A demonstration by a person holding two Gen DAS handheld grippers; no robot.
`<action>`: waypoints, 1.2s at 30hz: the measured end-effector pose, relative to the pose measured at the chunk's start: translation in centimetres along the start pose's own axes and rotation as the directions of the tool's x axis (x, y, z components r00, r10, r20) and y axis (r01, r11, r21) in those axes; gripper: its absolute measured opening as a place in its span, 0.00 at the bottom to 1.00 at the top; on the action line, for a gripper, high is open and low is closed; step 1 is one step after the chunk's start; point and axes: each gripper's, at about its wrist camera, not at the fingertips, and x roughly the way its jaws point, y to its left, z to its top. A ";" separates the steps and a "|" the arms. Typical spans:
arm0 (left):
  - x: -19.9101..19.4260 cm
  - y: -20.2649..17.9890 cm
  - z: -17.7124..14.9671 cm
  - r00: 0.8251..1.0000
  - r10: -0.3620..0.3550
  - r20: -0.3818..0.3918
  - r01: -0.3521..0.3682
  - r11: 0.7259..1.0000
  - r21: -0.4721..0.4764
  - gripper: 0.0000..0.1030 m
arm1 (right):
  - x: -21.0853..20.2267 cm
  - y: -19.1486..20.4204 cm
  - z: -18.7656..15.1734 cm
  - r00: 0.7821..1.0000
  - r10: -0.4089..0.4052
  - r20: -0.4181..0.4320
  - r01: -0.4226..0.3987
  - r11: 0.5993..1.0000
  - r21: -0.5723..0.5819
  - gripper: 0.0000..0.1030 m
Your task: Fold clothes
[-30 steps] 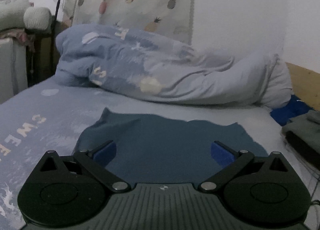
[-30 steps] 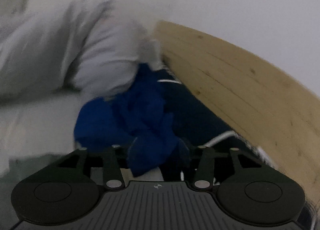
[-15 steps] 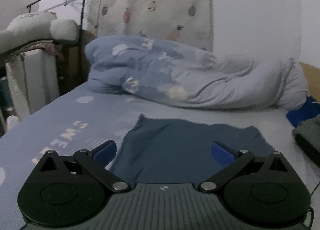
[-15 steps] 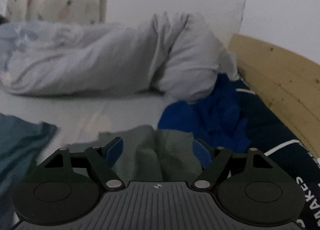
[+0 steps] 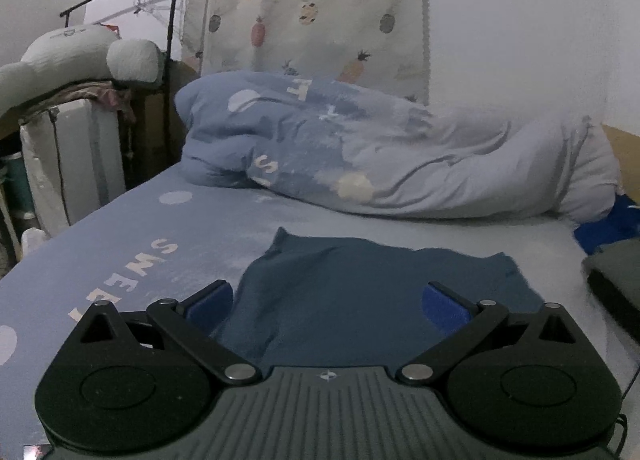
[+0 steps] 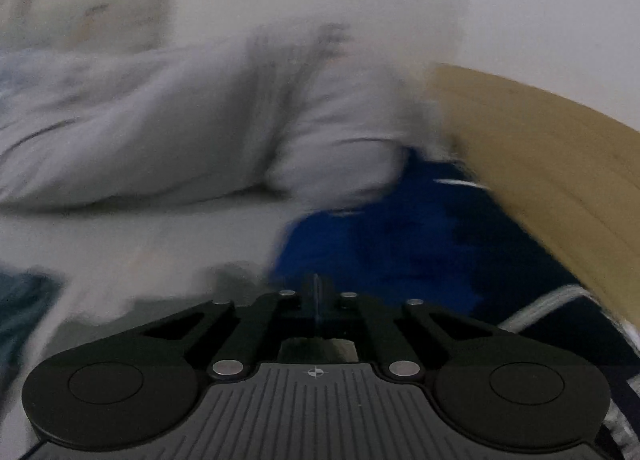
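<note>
My left gripper [image 5: 327, 300] hovers with jaws wide over a dark teal garment [image 5: 372, 292] lying flat on the bed [image 5: 120, 236], soft, light cloth I judge best pinched at a corner, while my right gripper [image 6: 316, 300], blurred, looks closed, apparently on nothing.

Matt teal cloth garment [image 5: 372, 300]; smooth wooden headboard [image 6: 540, 148].

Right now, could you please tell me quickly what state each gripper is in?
Left gripper: open, holding nothing, above the dark teal garment.
Right gripper: closed; the view is blurred, and nothing shows between its fingers.
</note>
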 end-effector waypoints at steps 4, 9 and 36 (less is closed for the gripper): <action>-0.7 -0.7 0.2 1.000 -0.024 -0.001 0.024 1.000 -0.010 1.00 | 2.0 -2.1 -0.3 0.993 -0.037 -0.109 0.049 0.993 0.104 0.04; -1.7 -0.6 0.0 1.000 -0.009 0.017 0.009 1.000 -0.005 1.00 | -3.6 0.1 -0.7 0.983 0.174 0.059 -0.174 0.985 -0.001 0.57; -3.6 0.0 0.1 0.999 -0.006 0.043 0.008 0.999 -0.053 1.00 | -8.8 -6.1 -1.6 0.984 0.069 0.163 -0.106 0.968 0.229 0.57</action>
